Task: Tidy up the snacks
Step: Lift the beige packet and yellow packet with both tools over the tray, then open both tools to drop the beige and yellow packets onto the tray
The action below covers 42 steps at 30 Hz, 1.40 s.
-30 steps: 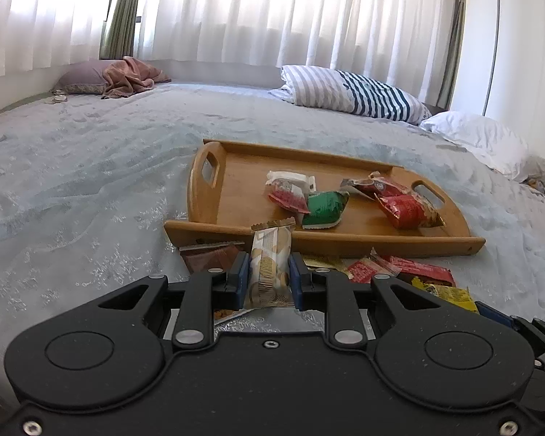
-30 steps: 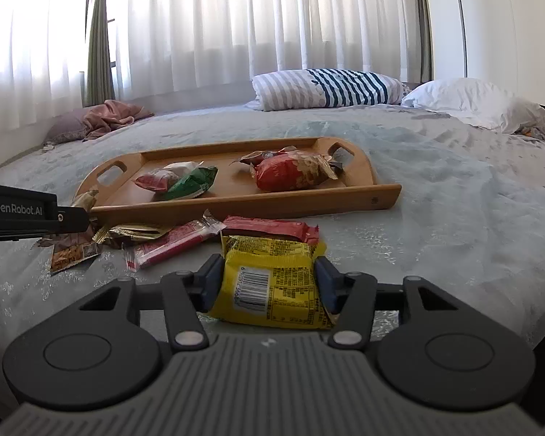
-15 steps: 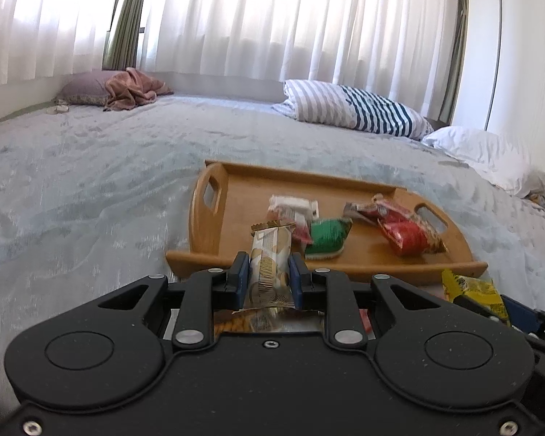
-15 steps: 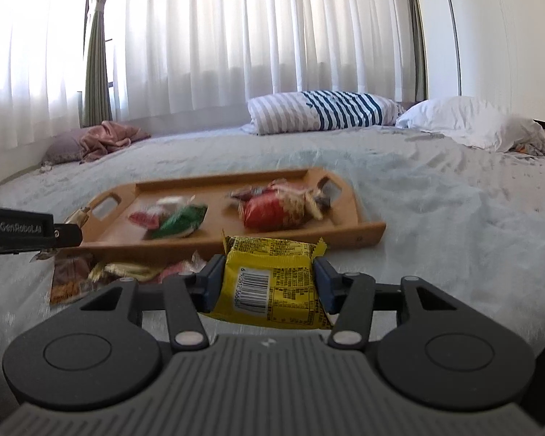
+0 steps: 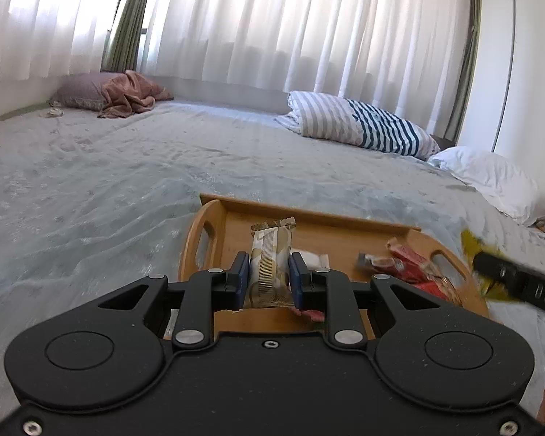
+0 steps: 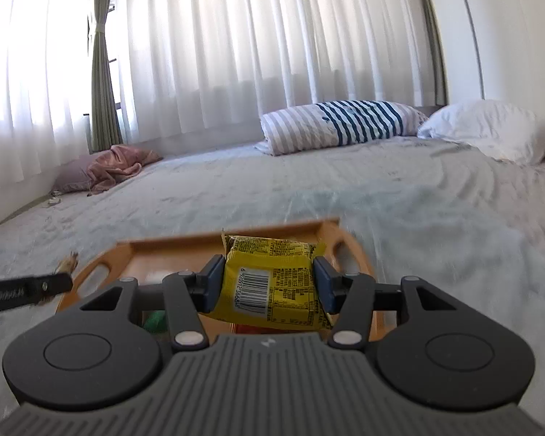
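Snacks first: wooden tray (image 5: 345, 232) on the bed (image 5: 91, 189) holds red packets (image 5: 410, 265), a white one (image 5: 314, 259) and something green (image 6: 154, 321). Left gripper (image 5: 269, 276) is clamped on a beige wafer bar (image 5: 270, 265), right gripper (image 6: 269, 283) pinches a yellow packet (image 6: 269, 279), both above the tray.

The left gripper (image 5: 269, 276) clamps a beige wrapped snack bar (image 5: 271, 258) upright over the near left part of the wooden handled tray (image 5: 207, 225); red snack packets (image 5: 414, 269) lie right on it.
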Each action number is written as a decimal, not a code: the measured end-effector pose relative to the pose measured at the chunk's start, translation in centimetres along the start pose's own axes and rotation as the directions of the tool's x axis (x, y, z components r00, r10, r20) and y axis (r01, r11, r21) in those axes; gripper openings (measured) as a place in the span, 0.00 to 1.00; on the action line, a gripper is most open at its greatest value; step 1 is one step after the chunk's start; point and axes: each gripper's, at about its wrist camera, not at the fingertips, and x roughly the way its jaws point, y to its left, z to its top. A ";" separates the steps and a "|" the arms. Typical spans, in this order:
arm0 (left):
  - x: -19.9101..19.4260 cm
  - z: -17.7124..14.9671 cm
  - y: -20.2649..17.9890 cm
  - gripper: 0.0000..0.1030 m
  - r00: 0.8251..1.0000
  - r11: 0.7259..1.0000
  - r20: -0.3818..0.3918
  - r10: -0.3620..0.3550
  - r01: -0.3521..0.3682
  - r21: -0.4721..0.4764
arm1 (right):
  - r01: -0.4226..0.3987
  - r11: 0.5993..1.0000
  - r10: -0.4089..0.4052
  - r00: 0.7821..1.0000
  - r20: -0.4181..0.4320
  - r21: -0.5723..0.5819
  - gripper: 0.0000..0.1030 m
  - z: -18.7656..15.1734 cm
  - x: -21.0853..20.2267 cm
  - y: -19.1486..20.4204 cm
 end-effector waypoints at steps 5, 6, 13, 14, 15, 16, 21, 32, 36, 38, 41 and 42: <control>3.3 1.4 0.1 0.22 1.000 1.000 -0.017 0.026 -0.025 0.013 | -0.047 0.999 0.048 0.997 -0.055 0.018 0.54 3.1 4.5 -1.0; 4.1 1.5 0.2 0.22 0.999 0.999 -0.026 0.030 -0.030 0.016 | -0.061 0.998 0.062 0.996 -0.071 0.022 0.54 3.5 5.5 -1.2; 8.4 1.0 0.1 0.22 0.992 0.996 -0.093 0.082 -0.079 0.038 | -0.127 0.991 0.134 0.959 -0.250 0.045 0.54 4.7 13.6 -1.5; 8.7 0.9 0.0 0.22 0.991 0.995 -0.097 0.088 -0.084 0.045 | -0.133 0.990 0.143 0.952 -0.271 0.055 0.54 4.7 14.5 -1.5; 9.1 0.7 0.0 0.22 0.991 0.995 -0.101 0.092 -0.087 0.050 | -0.136 0.988 0.151 0.945 -0.291 0.068 0.54 4.7 15.6 -1.6; 9.4 0.6 -0.1 0.22 0.990 0.995 -0.106 0.095 -0.090 0.054 | -0.134 0.988 0.152 0.940 -0.305 0.079 0.54 4.6 16.3 -1.7; 10.4 -0.1 -0.3 0.22 0.987 0.992 -0.117 0.107 -0.099 0.075 | -0.135 0.986 0.161 0.921 -0.354 0.098 0.54 3.9 19.0 -1.5; 11.2 -1.1 -0.6 0.22 0.982 0.992 -0.156 0.106 -0.094 0.087 | -0.110 0.993 0.117 0.919 -0.378 0.039 0.55 2.4 21.1 0.2; 11.3 -1.3 -0.6 0.22 0.981 0.991 -0.159 0.108 -0.094 0.090 | -0.112 0.993 0.116 0.918 -0.379 0.032 0.55 2.3 21.1 0.4; 11.2 -1.4 -0.7 0.22 0.981 0.991 -0.158 0.109 -0.095 0.093 | -0.113 0.993 0.114 0.916 -0.384 0.026 0.55 2.3 21.2 0.5; 11.2 -1.4 -0.7 0.22 0.981 0.991 -0.158 0.110 -0.096 0.093 | -0.111 0.994 0.107 0.915 -0.388 0.013 0.56 2.2 21.3 0.8; 11.3 -1.4 -0.7 0.22 0.981 0.991 -0.158 0.110 -0.096 0.094 | -0.111 0.994 0.104 0.916 -0.389 0.005 0.56 2.2 21.3 0.9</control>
